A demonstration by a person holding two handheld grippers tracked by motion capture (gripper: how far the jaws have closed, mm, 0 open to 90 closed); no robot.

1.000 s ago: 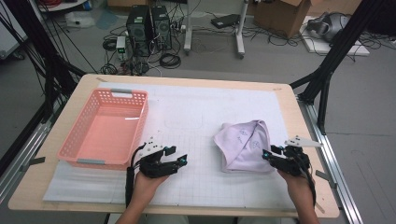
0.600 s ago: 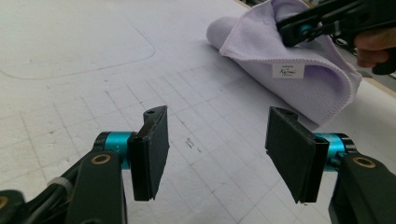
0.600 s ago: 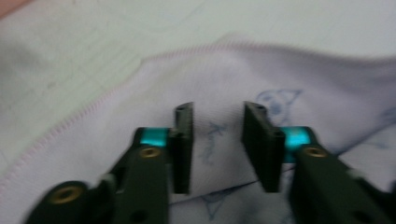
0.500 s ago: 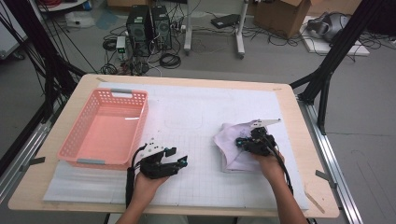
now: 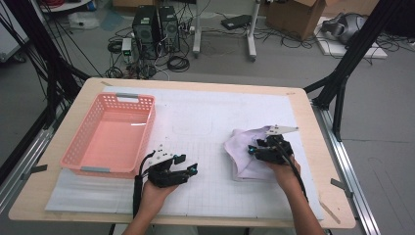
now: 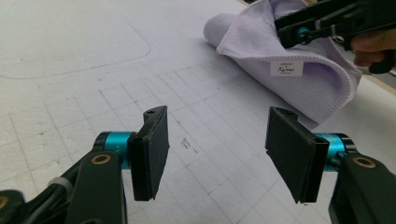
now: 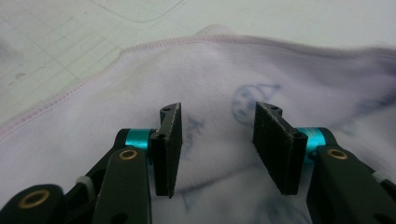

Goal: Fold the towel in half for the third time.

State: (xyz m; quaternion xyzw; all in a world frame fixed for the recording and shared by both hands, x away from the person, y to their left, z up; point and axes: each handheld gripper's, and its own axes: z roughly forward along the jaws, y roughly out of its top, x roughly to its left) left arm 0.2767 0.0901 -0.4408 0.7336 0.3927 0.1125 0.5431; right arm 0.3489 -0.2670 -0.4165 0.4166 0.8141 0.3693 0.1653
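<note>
Two forearms come in from the near edge of the worktop (image 5: pixel 313 196), each hand carrying one gripper. The left gripper (image 5: pixel 188 170) lies low over the white gridded mat (image 5: pixel 205 122), palm under it, pointing right across the mat toward the cloth; its jaws stand wide apart with only bare mat between them, as the left gripper view shows (image 6: pixel 215 154). The right gripper (image 5: pixel 252 149) reaches forward and leftward over the cloth (image 5: pixel 242 147), its wrist resting near the cloth's right side and a grey three-cornered plate sticking up behind it. Its jaws have just been opening and now stand partly apart, hovering above the fabric; in the right gripper view (image 7: pixel 217 140) nothing is pinched between them.

The one cloth is a soft, pale lilac microfibre piece with a stitched hem, loosely folded into a rumpled heap on the right half of the mat; a small white label (image 6: pixel 286 68) is sewn on one fold and faint blue markings show on its surface. One salmon-pink plastic basket (image 5: pixel 78 152), rectangular with latticed walls, sits at the left of the mat, well apart from the cloth.
</note>
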